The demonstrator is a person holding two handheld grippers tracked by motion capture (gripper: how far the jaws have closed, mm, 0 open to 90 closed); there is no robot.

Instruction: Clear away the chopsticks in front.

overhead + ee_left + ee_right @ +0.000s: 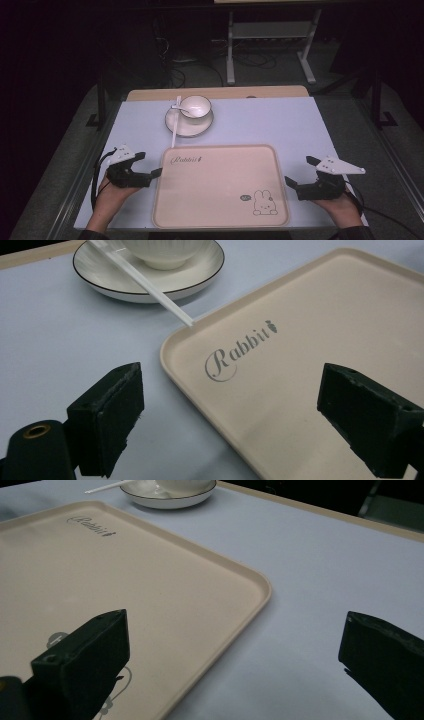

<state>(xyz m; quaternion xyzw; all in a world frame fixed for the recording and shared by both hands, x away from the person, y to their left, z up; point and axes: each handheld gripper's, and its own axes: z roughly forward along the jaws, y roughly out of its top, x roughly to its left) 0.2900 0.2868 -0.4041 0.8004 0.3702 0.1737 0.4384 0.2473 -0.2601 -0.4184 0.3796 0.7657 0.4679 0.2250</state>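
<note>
A beige tray (220, 146) with a "Rabbit" print and a bunny drawing lies at the table's near middle, with nothing on it. Behind it a white bowl (196, 106) sits on a white saucer (189, 125), and a thin white stick (174, 131) leans from the saucer toward the tray's far left corner. My left gripper (149, 165) is open at the tray's left rim (172, 340), its pads (120, 405) clear of it. My right gripper (299, 170) is open beside the tray's right rim (260, 580), jaws wide with nothing between them.
A pale blue mat (280, 125) covers the table, with a wooden strip along its far edge. Beyond the table are a dark floor, cables and a metal stand (270, 45). Bare mat lies to the left and right of the tray.
</note>
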